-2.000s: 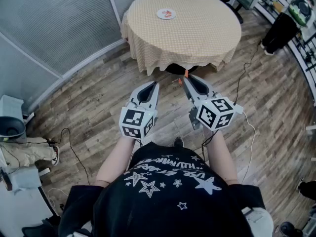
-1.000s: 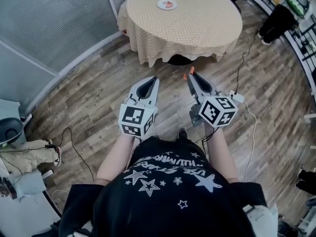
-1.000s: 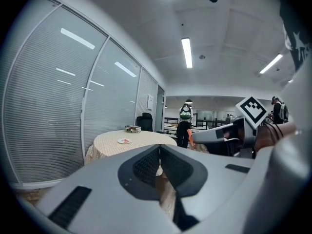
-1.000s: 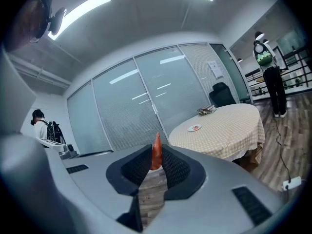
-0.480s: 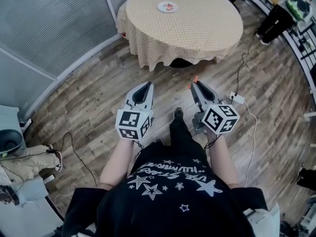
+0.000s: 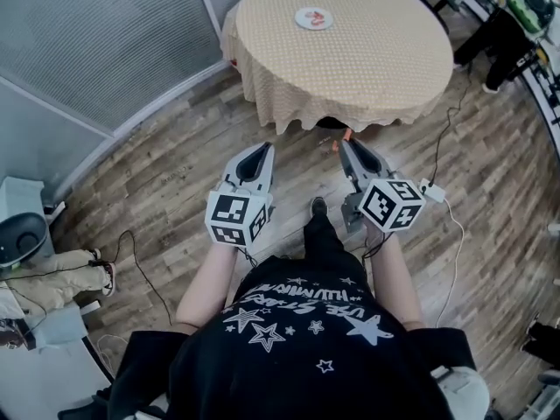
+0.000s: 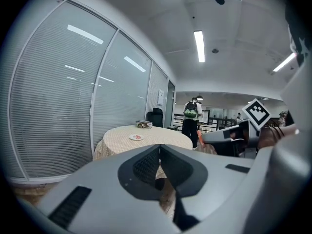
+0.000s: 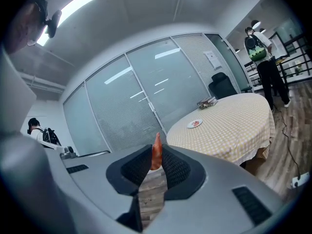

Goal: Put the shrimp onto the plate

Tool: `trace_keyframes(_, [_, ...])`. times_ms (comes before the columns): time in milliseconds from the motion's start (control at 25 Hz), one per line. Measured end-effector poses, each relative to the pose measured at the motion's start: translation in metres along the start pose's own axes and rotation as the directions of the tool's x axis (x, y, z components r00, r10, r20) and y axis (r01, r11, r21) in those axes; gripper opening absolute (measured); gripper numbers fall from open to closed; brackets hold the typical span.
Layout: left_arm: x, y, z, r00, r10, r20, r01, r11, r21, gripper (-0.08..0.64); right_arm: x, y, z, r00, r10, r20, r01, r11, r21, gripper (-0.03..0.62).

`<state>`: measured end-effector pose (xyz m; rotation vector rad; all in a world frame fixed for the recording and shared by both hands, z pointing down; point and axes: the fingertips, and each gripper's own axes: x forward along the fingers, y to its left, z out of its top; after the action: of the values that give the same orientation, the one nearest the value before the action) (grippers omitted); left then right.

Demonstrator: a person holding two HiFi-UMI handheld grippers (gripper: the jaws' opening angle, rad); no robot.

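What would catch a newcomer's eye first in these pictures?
Probably the orange shrimp pinched between the jaws of the right hand-held gripper, held above the wooden floor. Ahead stands a round table with a checked covering and a small white plate near its far side. The left hand-held gripper is shut and empty.

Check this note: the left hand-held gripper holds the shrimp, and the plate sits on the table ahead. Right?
No. The right hand-held gripper holds the shrimp, as the right gripper view shows; the left hand-held gripper is shut and empty. The plate does sit on the table ahead.
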<state>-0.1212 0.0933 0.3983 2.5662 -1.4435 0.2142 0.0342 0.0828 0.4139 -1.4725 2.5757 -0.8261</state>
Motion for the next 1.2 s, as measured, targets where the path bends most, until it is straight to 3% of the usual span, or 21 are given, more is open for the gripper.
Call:
trace_keyframes(880, [0.188,0.013,0.028,0.995,0.046,-0.084,-0.044,0.999,0.022,0.009,0.109,-0.149,0.088,0.998,0.045,-0.036,-0.043,0.997,0.065,0.067])
trace_keyframes(1200, [0.23,0.003,0.038,0.995,0.06,-0.076,-0.058,0.998,0.024,0.009,0.126,-0.19,0.109,0.998,0.06,-0.031,-0.058,0.995,0.081,0.067])
